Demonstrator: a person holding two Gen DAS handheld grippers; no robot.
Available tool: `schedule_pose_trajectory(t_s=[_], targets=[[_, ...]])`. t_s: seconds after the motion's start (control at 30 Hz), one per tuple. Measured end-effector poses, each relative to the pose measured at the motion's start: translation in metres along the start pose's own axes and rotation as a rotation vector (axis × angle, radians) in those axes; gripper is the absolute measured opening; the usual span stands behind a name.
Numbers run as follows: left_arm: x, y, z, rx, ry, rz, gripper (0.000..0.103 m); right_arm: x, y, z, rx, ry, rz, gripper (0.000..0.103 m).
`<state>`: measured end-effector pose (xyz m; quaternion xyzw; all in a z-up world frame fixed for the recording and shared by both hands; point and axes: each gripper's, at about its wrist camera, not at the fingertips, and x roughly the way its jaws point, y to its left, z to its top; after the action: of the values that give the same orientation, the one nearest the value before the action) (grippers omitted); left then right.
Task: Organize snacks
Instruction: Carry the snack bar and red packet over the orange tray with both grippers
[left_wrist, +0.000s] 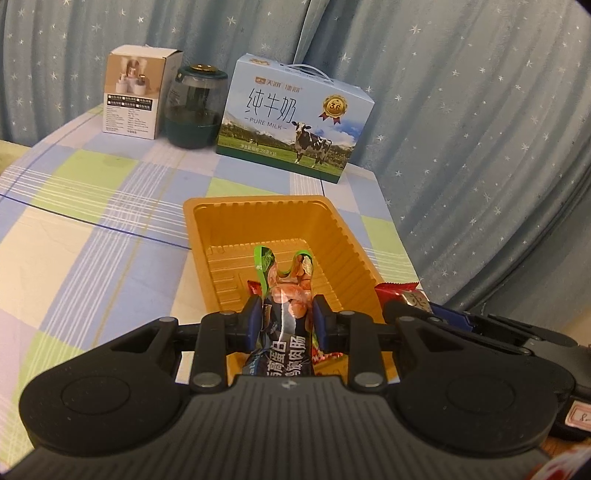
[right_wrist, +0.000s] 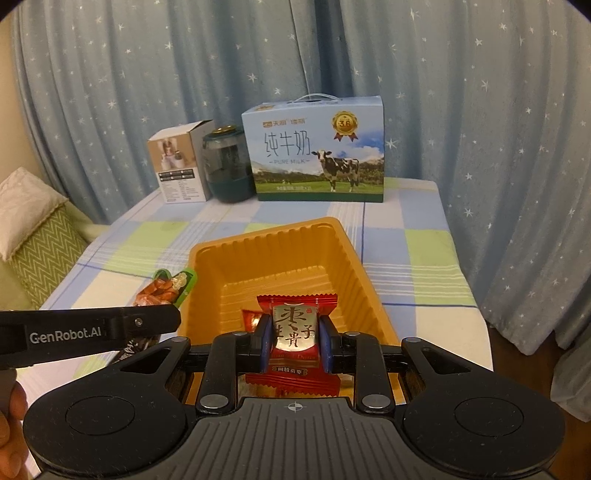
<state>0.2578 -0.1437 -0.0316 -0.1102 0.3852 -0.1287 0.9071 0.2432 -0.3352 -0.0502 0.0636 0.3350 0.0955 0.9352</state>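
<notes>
An orange plastic tray sits on the checked tablecloth. My left gripper is shut on a green and dark sausage snack packet and holds it over the tray's near left part. That packet shows at the tray's left rim in the right wrist view. My right gripper is shut on a red jujube candy packet over the tray's near end. That packet also shows at the right in the left wrist view. Another red wrapper lies inside the tray.
At the table's back stand a blue milk carton box, a dark green jar and a small white box. Starry blue curtains hang behind. A cushion lies left of the table.
</notes>
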Motion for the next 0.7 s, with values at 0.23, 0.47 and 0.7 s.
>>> schedule_pose_trajectory(t_s=[0.23,0.47,0.7], targets=[[0.031,0.007,0.010,-0.031,0.006,0.010,0.026,0.024,-0.014,0.008,0.024,0.003,-0.005,0.027],[0.061,0.015,0.010,-0.042,0.030,0.027,0.026,0.040,-0.022,0.006,0.030,0.021,-0.013,0.027],[0.075,0.019,0.011,-0.054,0.038,0.031,0.027,0.047,-0.027,0.006,0.052,0.025,-0.017,0.027]])
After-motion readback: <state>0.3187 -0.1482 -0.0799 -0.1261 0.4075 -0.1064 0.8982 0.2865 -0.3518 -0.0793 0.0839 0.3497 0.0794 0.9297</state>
